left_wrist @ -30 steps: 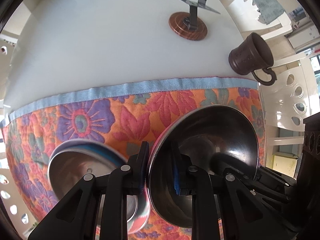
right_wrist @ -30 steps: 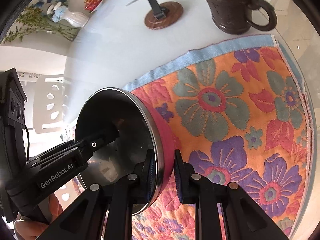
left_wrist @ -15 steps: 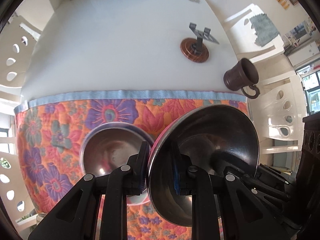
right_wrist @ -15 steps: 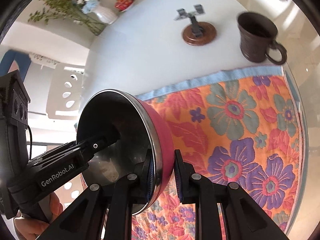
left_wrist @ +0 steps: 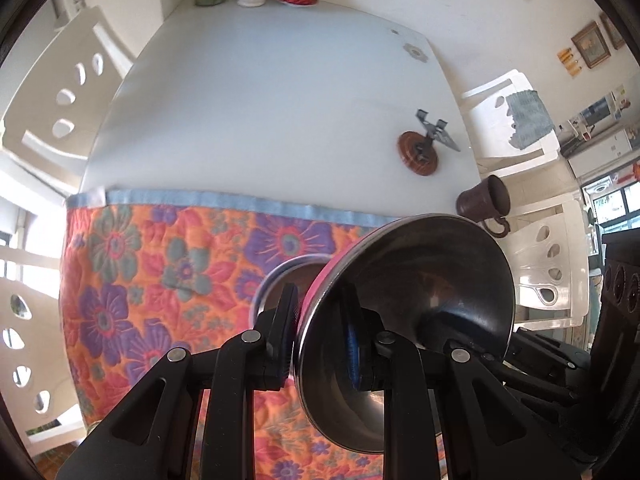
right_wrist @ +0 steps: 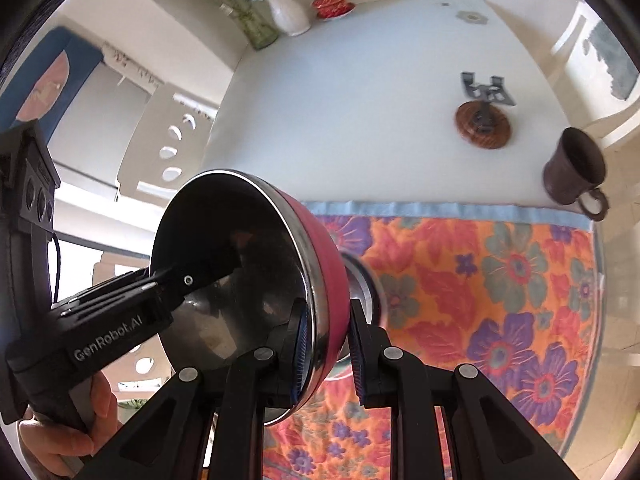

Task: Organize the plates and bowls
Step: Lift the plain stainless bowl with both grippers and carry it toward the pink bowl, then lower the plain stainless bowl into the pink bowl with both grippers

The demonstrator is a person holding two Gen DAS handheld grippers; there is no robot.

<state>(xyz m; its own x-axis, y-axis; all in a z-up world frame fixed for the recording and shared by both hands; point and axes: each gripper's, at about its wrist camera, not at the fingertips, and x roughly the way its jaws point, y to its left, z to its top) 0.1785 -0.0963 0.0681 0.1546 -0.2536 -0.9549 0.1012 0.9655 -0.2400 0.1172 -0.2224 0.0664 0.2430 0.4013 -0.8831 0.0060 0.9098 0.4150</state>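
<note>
Right wrist: both jaws clenched on rim of pink steel-lined bowl [right_wrist: 256,280]; second bowl [left_wrist: 280,280] below, perhaps steel

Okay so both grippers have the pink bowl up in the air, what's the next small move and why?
Probably carry the pink bowl over and lower it into the steel bowl on the floral mat. The left gripper and right gripper each pinch its rim, and it hangs tilted above that bowl.

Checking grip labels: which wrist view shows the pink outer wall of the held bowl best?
Right wrist. There the bowl turns its pink wall toward the camera as a broad band, with the right gripper shut on its rim. The left wrist view faces the steel inside; only a thin pink sliver shows beside the left gripper, also shut on the rim.
</note>
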